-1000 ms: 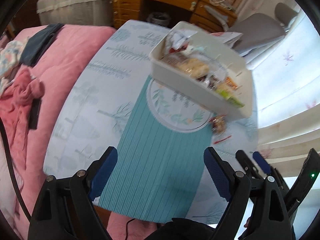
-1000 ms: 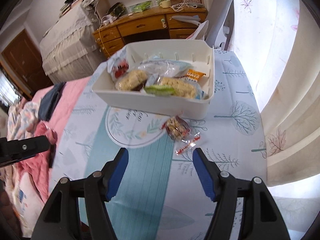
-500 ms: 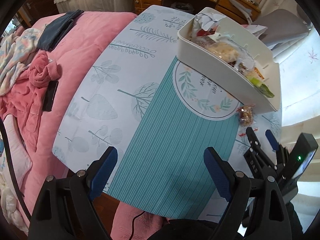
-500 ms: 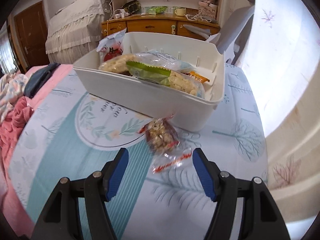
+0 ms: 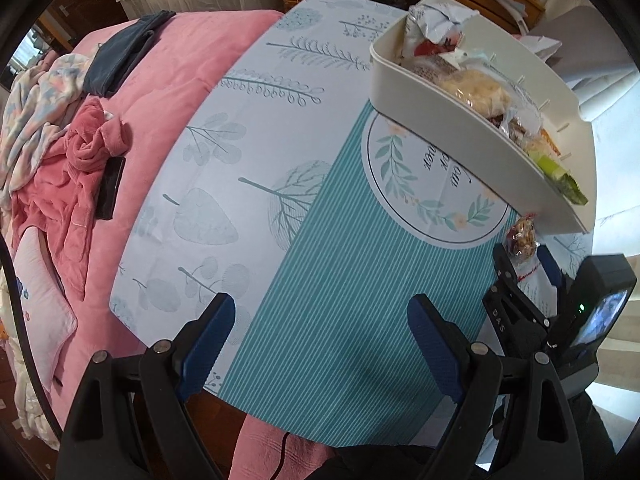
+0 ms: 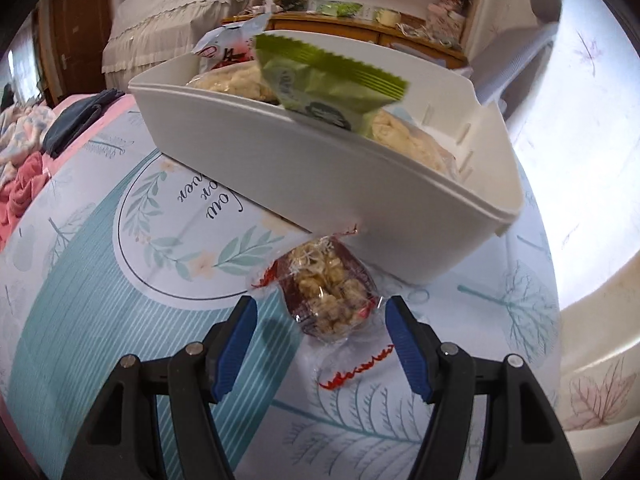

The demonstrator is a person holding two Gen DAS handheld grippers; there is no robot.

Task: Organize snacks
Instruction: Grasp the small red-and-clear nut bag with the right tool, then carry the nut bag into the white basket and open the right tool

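While unpinched, snack packet (image 6: 328, 296) lies between right gripper (image 6: 322, 330) pads.

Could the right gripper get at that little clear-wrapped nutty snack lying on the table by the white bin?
Probably yes. The right gripper is open with the snack packet just ahead of its fingers, nothing between them. The white bin sits close behind, though.

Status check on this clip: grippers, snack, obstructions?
Both grippers open, empty. Right gripper straddling the nut snack packet, not pinching. Packet on the table against the white bin. Bin wall crowds it.
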